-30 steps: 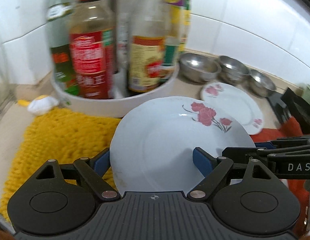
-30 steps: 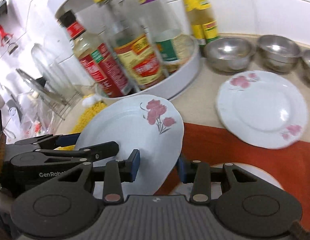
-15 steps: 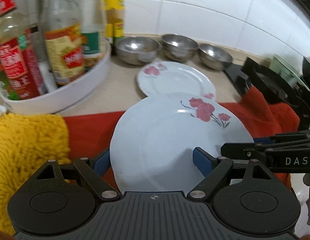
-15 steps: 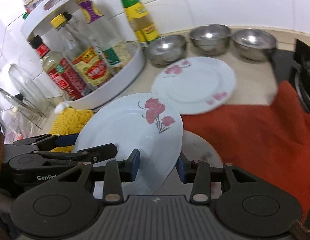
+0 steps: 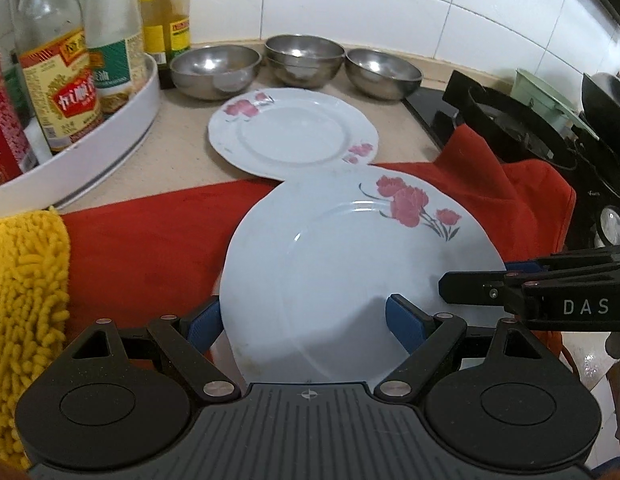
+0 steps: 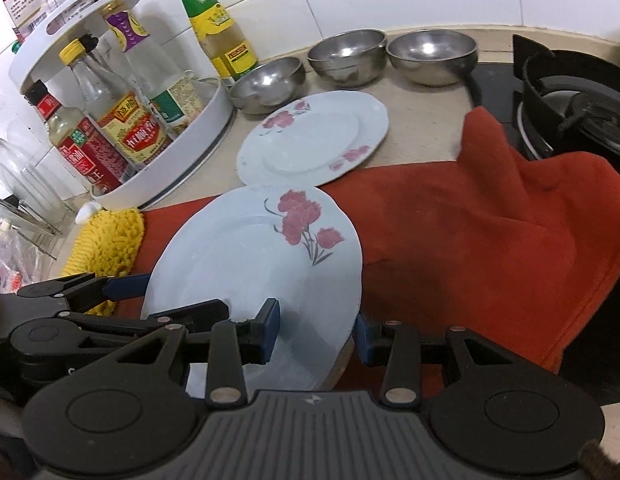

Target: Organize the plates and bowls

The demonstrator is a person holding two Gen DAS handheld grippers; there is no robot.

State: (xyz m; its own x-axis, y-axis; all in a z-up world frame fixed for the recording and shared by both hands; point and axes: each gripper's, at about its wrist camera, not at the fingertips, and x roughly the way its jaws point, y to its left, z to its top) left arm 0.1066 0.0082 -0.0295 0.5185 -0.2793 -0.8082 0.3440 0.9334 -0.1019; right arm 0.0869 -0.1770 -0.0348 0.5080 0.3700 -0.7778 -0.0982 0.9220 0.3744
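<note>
Both point down at a slant: the left gripper (image 5: 305, 320) is wide around a plate (image 5: 350, 264), the right gripper (image 6: 316, 330) pinches its edge.

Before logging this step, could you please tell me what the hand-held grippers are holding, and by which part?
Both hold the flowered plate by its rim: the left hand-held gripper at the near edge, the right hand-held gripper at the right edge.

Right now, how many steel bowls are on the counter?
3 visible by the wall: a left bowl beside the bottle tray, a middle bowl, and a right bowl by the stove. The middle one shows a double rim, so another may be nested there.
</note>
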